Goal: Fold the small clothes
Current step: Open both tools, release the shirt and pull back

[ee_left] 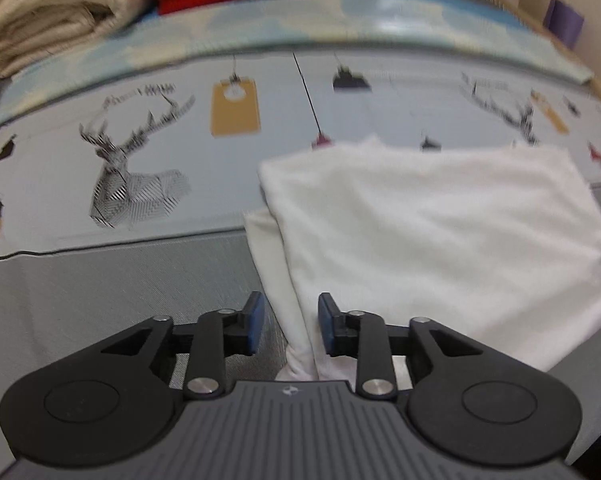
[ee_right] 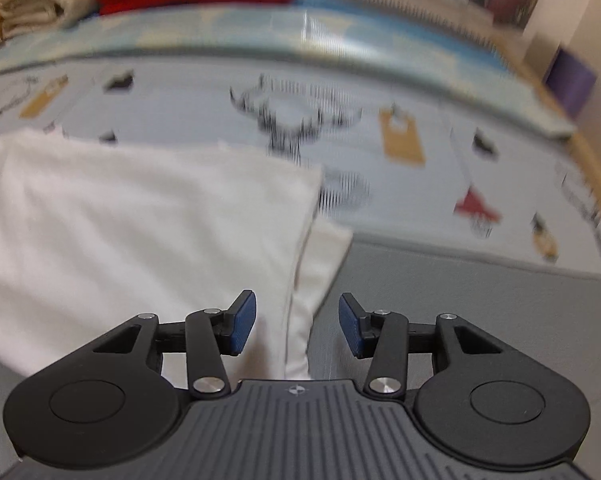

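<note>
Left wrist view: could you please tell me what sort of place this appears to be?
Probably a bedroom at home: a deer-print sheet covers a bed-like surface, folded cream blankets are stacked behind, and a white garment lies partly folded.

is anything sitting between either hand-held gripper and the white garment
Nothing visible does. The left hand-held gripper is open over the white garment at its near left edge, and the right hand-held gripper is open over its near right edge. Only fabric lies between the fingers.

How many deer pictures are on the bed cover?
2 in the left wrist view: one deer left of the white cloth, another deer beyond its far edge. More may be hidden under the cloth.
</note>
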Demonstrator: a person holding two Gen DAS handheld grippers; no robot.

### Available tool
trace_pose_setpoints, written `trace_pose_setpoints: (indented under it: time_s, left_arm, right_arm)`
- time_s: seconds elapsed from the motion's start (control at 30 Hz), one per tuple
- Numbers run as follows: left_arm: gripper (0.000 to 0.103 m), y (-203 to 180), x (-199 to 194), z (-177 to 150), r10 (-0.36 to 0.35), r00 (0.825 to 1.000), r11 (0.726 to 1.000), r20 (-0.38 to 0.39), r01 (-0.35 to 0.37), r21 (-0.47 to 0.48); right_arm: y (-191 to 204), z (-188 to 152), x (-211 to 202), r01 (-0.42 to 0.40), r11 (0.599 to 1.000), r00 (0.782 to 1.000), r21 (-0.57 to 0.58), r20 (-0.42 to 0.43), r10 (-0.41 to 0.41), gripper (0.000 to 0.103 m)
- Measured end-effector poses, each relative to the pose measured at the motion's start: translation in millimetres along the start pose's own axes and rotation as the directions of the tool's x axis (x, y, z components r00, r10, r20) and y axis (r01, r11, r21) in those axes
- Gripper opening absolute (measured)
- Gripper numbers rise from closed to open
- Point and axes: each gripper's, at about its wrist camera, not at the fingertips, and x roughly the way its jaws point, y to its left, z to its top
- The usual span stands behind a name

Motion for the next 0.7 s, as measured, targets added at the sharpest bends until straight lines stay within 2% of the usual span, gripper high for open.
trace_pose_setpoints:
  time_s: [0.1, 0.2, 0.23, 0.3, 0.4, 0.47, 0.53, 0.6, 0.7]
  left_arm:
    - [0.045, 2, -24, -4, 0.006, 0.995, 1.0, 0.097, -0.007, 0.012]
    - [0.051, 3, -49, -7, -0.001, 0.988, 1.0, 0.153, -0.001, 0.012]
    - [0.053, 5, -60, -7, 0.004, 0.985, 1.0, 0.174, -0.004, -0.002]
    - [0.064, 7, -79, -9, 0.02, 0.978, 1.0, 0.208, -0.015, -0.028]
    - [0.071, 7, -101, -15, 0.009, 0.968, 0.999, 0.252, 0.003, -0.044]
    - [0.073, 9, -108, -21, 0.006, 0.963, 0.998, 0.27, 0.011, -0.063]
    - [0.08, 15, -109, -31, 0.015, 0.959, 0.994, 0.282, 0.015, -0.105]
    - [0.084, 20, -102, -34, 0.045, 0.975, 0.992, 0.218, -0.018, -0.122]
    - [0.084, 31, -100, -34, 0.097, 0.972, 0.987, 0.213, -0.065, -0.149]
  right_arm:
    - [17, 5, -23, 0.025, 0.999, 0.995, -0.022, 0.1, -0.023, 0.048]
    - [33, 9, -48, 0.029, 0.999, 0.982, -0.03, 0.189, -0.023, 0.048]
    - [39, 10, -57, 0.035, 0.999, 0.976, -0.032, 0.218, -0.027, 0.048]
    - [50, 13, -73, 0.054, 0.998, 0.96, -0.031, 0.278, -0.043, 0.048]
    - [64, 15, -97, 0.05, 0.999, 0.935, 0.015, 0.35, -0.052, 0.048]
    - [71, 15, -108, 0.028, 0.998, 0.928, 0.056, 0.37, -0.046, 0.048]
    - [80, 14, -114, 0.006, 0.997, 0.927, 0.081, 0.374, -0.036, 0.048]
    - [92, 11, -116, -0.022, 0.995, 0.932, 0.092, 0.363, -0.013, 0.048]
    - [113, 8, -108, -0.09, 0.993, 0.948, 0.074, 0.312, 0.062, 0.05]
